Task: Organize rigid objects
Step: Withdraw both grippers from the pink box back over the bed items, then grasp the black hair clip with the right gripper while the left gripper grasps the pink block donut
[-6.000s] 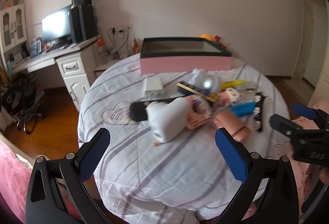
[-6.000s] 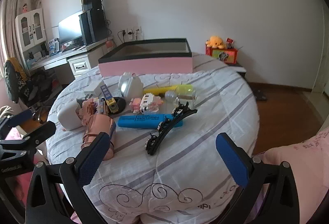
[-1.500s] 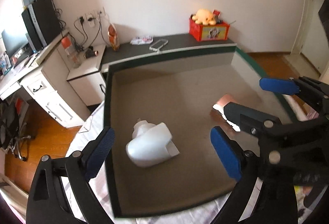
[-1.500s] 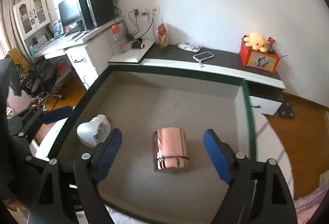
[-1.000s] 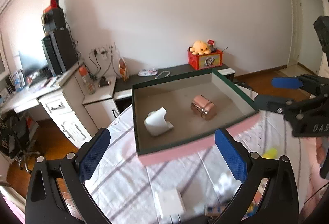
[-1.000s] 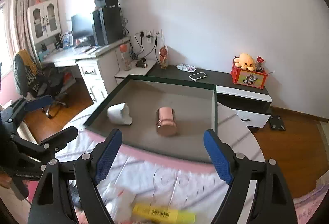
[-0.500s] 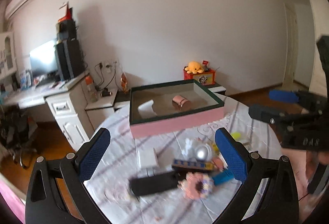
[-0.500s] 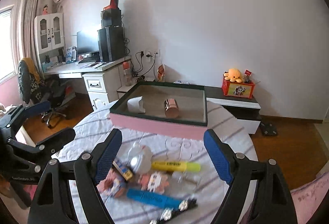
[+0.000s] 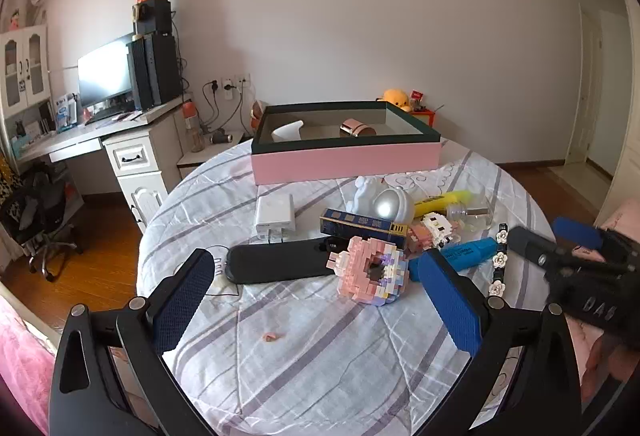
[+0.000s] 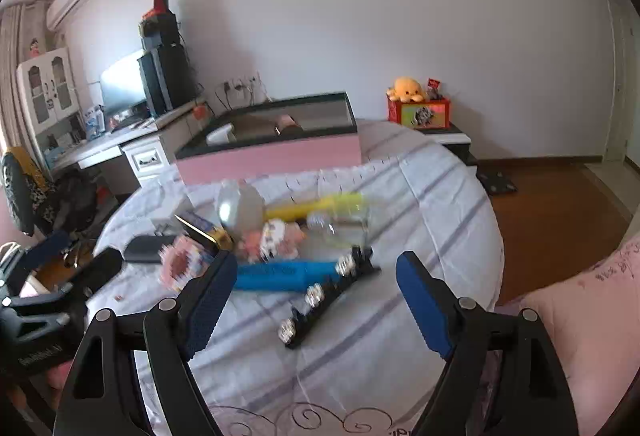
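Left gripper (image 9: 316,300) fingers spread, empty, over the table's (image 9: 304,364) near edge. Ahead, mid-table: black case (image 9: 276,265), charger (image 9: 275,215), brick donut (image 9: 373,275), blue marker (image 9: 468,253), hair clip (image 10: 326,298). Box (image 9: 346,158) at far edge holds white piece (image 9: 286,129) and copper cup (image 9: 357,127). Right gripper (image 10: 316,300) fingers spread, empty, above the clip.

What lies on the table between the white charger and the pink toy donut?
In the left wrist view, a long black case lies between the white charger and the pink toy donut, its right end touching the donut.
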Motion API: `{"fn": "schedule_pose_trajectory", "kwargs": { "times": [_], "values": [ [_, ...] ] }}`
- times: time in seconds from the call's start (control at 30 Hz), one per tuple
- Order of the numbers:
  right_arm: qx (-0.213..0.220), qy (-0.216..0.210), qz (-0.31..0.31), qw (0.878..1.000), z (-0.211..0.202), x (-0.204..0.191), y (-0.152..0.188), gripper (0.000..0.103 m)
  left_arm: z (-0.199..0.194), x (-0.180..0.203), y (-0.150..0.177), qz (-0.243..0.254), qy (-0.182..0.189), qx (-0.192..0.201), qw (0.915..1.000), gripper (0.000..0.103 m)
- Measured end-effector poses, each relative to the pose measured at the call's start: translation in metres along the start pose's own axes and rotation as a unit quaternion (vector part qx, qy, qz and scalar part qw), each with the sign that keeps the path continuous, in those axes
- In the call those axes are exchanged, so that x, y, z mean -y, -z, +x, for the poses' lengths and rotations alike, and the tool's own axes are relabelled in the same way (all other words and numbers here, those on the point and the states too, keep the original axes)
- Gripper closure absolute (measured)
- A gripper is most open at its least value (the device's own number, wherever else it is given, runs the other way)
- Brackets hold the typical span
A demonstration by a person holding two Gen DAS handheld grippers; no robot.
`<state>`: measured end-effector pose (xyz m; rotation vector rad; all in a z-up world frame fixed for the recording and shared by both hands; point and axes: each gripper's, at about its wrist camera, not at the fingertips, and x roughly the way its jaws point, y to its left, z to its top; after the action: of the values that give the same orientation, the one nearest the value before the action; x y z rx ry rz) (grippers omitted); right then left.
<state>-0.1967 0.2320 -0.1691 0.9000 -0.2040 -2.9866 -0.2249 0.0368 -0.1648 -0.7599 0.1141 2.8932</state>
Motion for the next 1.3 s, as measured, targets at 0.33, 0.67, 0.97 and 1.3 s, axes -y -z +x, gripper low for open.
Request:
{"fn": "schedule_pose_trajectory", "kwargs": {
  "times": [0.33,0.67,0.97,1.3],
  "values": [
    [-0.022,0.009,-0.005,1.0,0.016,0.003,0.013,0.02,0.018,0.0,0.011,0.003,-0.009,-0.029,0.9995,0.0],
    [-0.038,0.005,-0.022,0.999,0.032,-0.003,0.02,0.02,0.028,0.007,0.019,0.013,0.002,-0.049,0.9987,0.0],
    [-0.054,0.021,-0.033,0.998,0.039,0.014,0.029,0.064,0.038,0.012,0.022,0.013,0.003,-0.064,0.9979,0.0],
    [-0.054,0.0,-0.023,0.998,0.034,0.035,0.029,0.082,0.057,0.031,0.017,0.03,0.0,-0.062,0.9977,0.0]
  ]
}}
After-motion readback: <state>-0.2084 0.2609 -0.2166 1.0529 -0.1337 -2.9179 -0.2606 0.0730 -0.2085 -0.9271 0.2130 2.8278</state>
